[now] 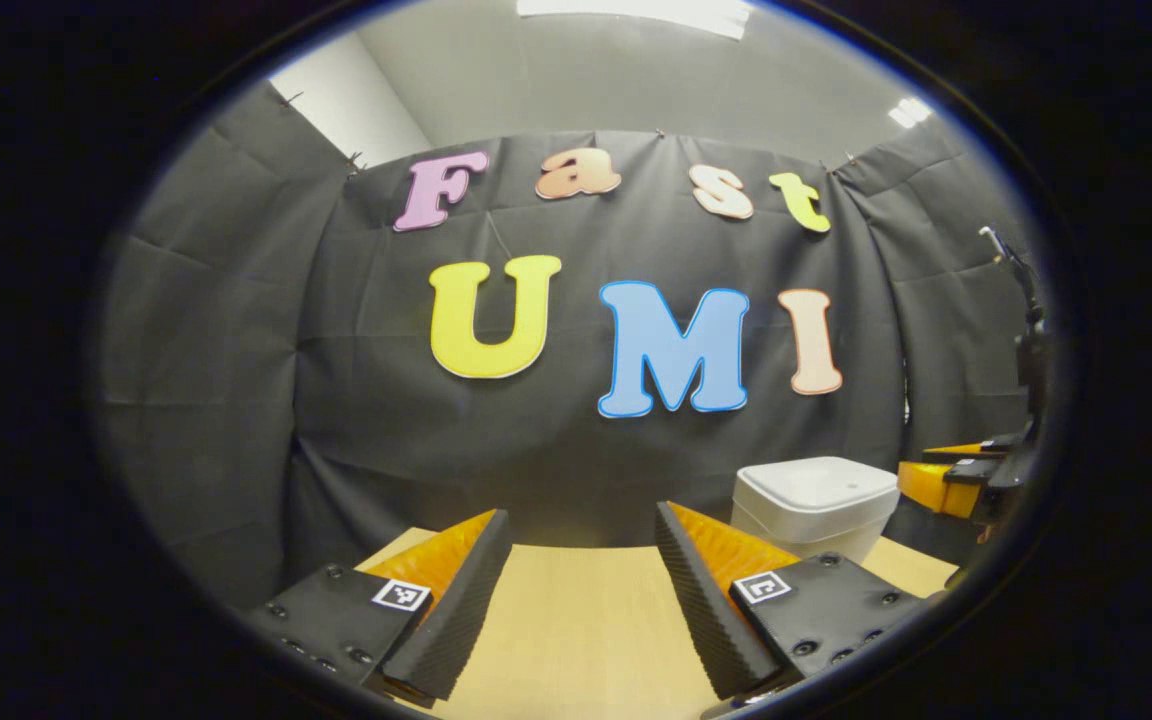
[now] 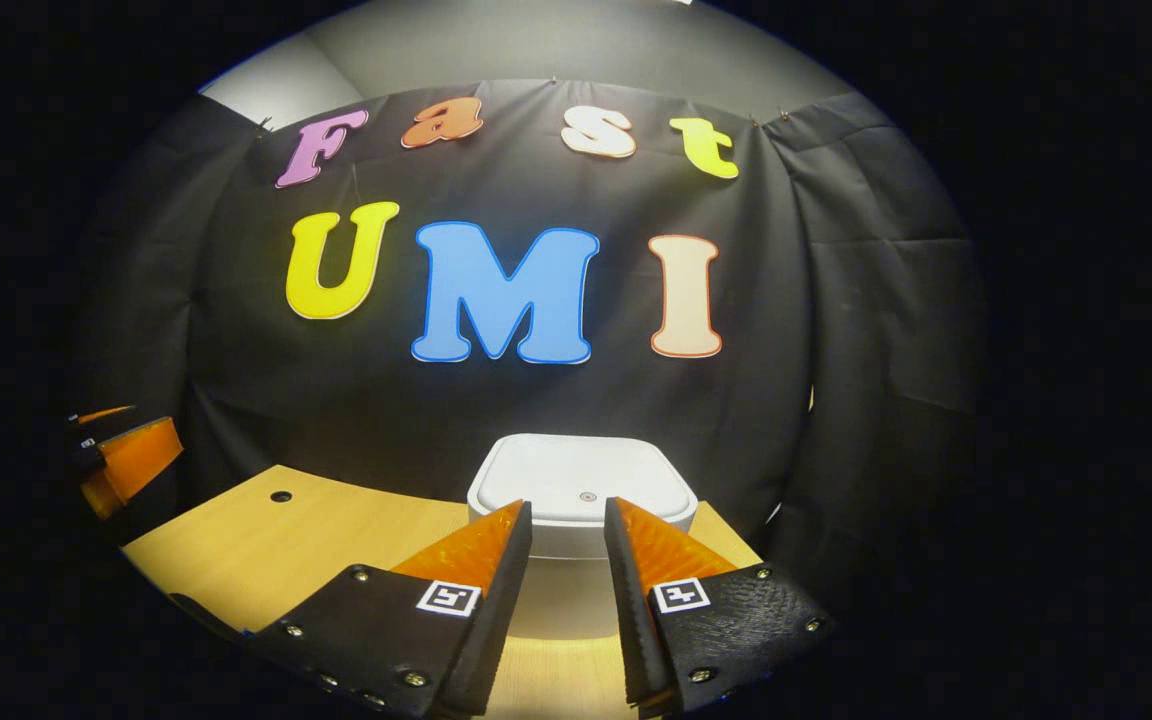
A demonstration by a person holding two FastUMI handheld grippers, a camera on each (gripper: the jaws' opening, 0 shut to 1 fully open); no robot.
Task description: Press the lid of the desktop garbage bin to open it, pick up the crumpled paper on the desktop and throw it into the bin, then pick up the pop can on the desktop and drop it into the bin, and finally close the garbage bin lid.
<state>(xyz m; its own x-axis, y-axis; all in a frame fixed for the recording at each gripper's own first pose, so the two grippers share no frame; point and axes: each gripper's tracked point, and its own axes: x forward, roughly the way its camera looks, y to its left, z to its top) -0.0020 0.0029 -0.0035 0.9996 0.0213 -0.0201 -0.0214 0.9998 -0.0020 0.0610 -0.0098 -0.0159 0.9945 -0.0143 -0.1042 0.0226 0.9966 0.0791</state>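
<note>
The white desktop bin (image 2: 581,475) stands on the wooden table with its lid down, straight ahead of my right gripper (image 2: 568,510). The right gripper's jaws are a narrow gap apart, empty, hovering just in front of and slightly above the lid's near edge. In the left gripper view the same bin (image 1: 816,500) sits to the right of my left gripper (image 1: 581,518), which is open wide above the table with nothing between its fingers. The right gripper (image 1: 966,480) shows at the far right, beside the bin.
The light wooden table (image 1: 586,620) runs back to the black cloth wall right behind the bin. A small round hole (image 2: 281,496) is in the tabletop at the left. The left gripper (image 2: 126,455) shows at the left edge of the right gripper view.
</note>
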